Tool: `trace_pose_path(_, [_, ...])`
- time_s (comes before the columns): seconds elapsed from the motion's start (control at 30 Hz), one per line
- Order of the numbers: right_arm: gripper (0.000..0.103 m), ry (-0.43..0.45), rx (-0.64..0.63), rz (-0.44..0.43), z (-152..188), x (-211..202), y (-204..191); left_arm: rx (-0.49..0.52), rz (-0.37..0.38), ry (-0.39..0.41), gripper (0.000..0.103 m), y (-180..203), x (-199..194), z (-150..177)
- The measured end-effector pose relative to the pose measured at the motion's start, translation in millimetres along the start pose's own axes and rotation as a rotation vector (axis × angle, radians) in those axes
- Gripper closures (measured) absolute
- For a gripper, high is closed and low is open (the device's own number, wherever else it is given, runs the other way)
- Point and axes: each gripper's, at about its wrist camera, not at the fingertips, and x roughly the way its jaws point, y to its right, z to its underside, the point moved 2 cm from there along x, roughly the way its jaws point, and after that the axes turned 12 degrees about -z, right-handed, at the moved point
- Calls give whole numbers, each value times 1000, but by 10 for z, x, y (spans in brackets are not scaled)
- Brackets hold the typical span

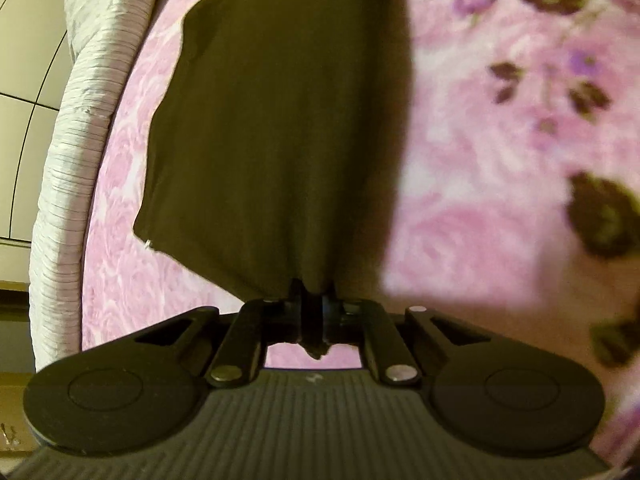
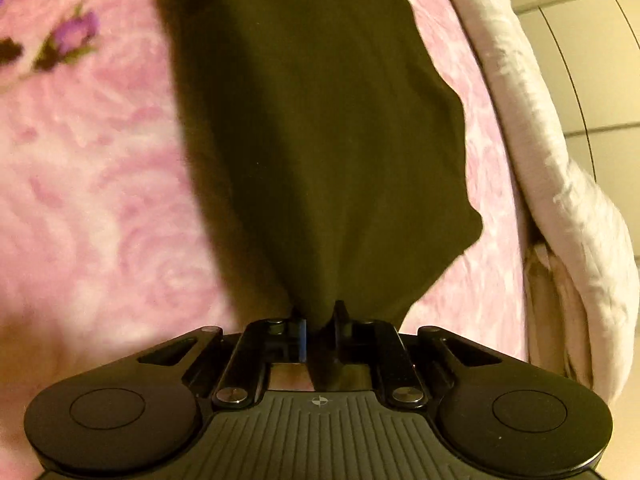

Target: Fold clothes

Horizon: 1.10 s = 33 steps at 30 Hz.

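Near the bed's white-quilted edge [image 1: 80, 128], over the pink floral blanket [image 1: 480, 160], my left claw [image 1: 314, 300] and right claw [image 2: 318, 316] each pinch one end of the dark garment [image 1: 272, 120], so I can likely spread it flat for folding.

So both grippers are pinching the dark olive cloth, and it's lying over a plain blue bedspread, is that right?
Not quite. Both the left gripper and the right gripper are shut on the dark olive cloth, but the bedspread under it is pink with a purple flower print, not plain blue. Both wrist views show this.
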Motion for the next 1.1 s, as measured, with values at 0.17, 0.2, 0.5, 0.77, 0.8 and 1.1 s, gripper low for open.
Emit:
trace_pose_path(0.17, [93,-43,41,-69,121,-415,-429,-1,82,39,98,262,-609,94])
trace_pose_path(0.2, [93,-56,56,-88,180,-492,-541,-6,101,42,98,346,-738,106])
trace_pose_path(0.5, [84,-111,143,-97,445,-630,-1175,-39,176,-35,93,793,-1027,219])
trace_pose_path(0.77, [53,-119,358,-84,545,-1232,-1302,-130,149,-139,64,321,-1238,414])
trace_pose_path(0.8, [51,-97,392,-84,480,-1330,-1290,-142,139,-134,59,228,-1262,422])
trace_pose_path(1.1, [46,78,643,-164,-391,-1809,-1469,-117,134,-54,34,-408,-1001,368])
